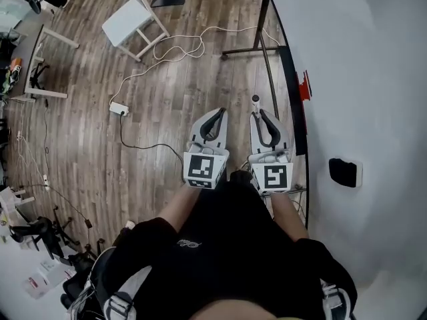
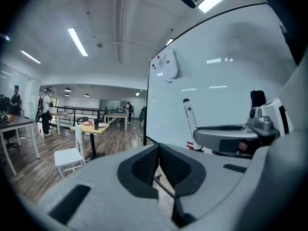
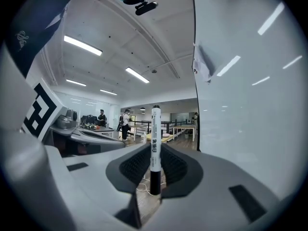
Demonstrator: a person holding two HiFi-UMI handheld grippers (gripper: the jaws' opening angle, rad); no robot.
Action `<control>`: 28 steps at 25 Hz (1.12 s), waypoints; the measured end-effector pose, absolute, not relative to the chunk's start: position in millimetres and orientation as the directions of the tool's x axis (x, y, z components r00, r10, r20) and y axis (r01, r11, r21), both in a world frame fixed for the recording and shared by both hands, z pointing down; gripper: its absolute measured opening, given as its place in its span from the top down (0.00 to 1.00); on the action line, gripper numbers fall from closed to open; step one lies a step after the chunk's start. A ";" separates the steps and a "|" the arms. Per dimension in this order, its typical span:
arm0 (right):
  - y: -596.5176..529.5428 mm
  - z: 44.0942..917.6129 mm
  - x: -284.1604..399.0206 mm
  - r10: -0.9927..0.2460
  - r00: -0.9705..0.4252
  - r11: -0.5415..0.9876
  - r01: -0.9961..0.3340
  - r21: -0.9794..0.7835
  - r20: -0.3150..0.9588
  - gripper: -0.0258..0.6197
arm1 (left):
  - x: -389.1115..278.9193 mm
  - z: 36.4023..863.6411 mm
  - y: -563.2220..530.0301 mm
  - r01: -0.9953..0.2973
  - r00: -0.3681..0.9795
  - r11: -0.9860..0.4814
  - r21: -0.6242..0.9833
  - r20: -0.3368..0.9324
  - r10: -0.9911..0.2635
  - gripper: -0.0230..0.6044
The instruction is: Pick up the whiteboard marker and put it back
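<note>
My right gripper (image 3: 154, 170) has its jaws pinched on the whiteboard marker (image 3: 155, 138), which stands upright between the black pads, its top clear of them. My left gripper (image 2: 159, 162) has its jaws pressed together on nothing. Both grippers sit side by side near the whiteboard (image 1: 360, 79), above the wooden floor (image 1: 167, 99).

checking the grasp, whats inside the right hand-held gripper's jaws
A marker, upright, clamped in the right hand-held gripper: black end below, white barrel rising past the jaws. From the head view the jaws cover all but its tip.
</note>
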State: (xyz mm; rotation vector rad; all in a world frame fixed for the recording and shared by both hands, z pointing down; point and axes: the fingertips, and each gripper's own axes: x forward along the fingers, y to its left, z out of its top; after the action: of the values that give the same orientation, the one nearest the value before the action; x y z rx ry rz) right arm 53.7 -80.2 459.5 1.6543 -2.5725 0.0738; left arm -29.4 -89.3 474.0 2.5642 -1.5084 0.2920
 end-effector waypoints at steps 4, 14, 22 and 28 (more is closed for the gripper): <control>-115.0 454.9 15.0 -0.898 -0.429 0.433 -0.901 0.026 0.098 0.87 | -72.3 471.2 -125.4 -0.889 0.455 -0.455 0.058 0.227 -0.861 0.95; -201.3 443.8 -80.2 -0.894 -0.434 0.444 -0.892 0.084 0.115 0.87 | -168.1 458.3 -210.4 -0.876 0.482 -0.475 0.084 0.200 -0.853 0.95; -235.7 453.6 -89.9 -0.892 -0.413 0.435 -0.895 0.096 0.183 0.87 | -178.1 467.4 -241.8 -0.864 0.503 -0.482 0.143 0.211 -0.838 0.95; -266.4 487.1 -87.3 -0.888 -0.403 0.438 -0.888 0.140 0.222 0.87 | -176.2 495.6 -271.5 -0.861 0.508 -0.492 0.126 0.260 -0.821 0.95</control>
State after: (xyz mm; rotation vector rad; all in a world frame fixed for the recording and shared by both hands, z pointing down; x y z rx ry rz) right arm -87.3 -266.4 487.1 1.5388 -2.4299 0.0008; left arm -176.2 -271.5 495.6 2.5121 -1.4291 0.2418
